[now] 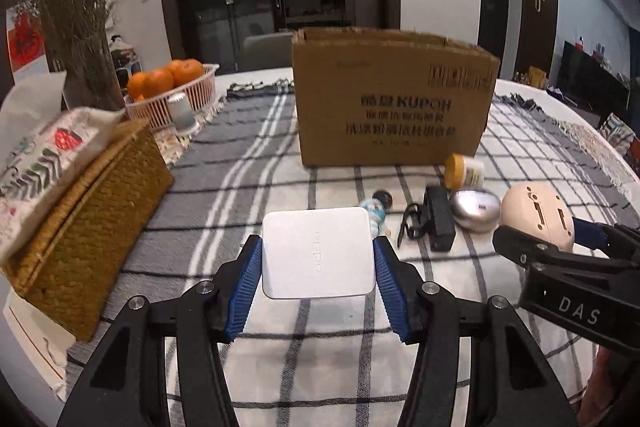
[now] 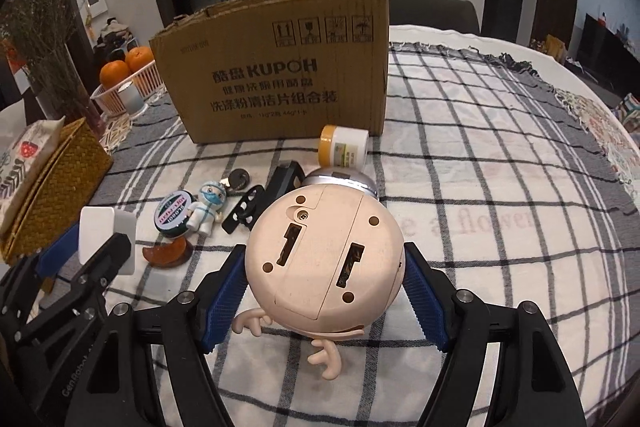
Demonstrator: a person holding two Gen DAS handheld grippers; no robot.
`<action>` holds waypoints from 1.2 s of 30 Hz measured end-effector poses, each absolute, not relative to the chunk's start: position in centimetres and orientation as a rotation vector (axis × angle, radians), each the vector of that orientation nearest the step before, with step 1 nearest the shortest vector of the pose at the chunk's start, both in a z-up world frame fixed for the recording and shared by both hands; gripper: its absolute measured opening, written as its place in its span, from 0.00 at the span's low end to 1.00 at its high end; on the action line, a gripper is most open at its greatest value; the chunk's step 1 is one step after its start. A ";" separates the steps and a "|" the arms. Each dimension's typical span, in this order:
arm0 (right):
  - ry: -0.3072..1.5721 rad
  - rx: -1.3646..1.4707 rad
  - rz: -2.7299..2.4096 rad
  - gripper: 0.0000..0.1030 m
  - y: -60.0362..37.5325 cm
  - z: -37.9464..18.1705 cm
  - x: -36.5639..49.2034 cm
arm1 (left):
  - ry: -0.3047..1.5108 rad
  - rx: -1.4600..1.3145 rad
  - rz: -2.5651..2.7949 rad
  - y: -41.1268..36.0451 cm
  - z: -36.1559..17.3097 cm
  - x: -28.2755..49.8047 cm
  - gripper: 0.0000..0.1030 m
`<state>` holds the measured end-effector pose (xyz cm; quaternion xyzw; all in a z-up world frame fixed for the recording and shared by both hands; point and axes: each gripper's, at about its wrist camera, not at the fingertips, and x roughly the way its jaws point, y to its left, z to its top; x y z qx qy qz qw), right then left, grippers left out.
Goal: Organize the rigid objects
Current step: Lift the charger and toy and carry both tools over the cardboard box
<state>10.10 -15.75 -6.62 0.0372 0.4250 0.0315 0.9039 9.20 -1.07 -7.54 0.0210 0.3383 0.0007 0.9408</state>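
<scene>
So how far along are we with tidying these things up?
Nothing visibly packed yet; the cardboard box interior is hidden. In hand: left gripper grips a white square block, right gripper a beige round toy. Left on the cloth: yellow-lidded jar, figurine, silver case, black strap.

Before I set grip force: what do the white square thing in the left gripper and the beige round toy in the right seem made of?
White square block: likely hard plastic, smooth satin shell with rounded corners and faint embossed lettering. Beige round toy: likely molded plastic, matte, with a screw, panel seams and slots on its underside. Both look rigid.
</scene>
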 end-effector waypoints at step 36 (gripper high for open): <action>0.608 0.135 -0.011 0.73 -16.5 5.3 14.4 | 0.421 0.027 -0.096 -0.7 4.9 15.0 0.53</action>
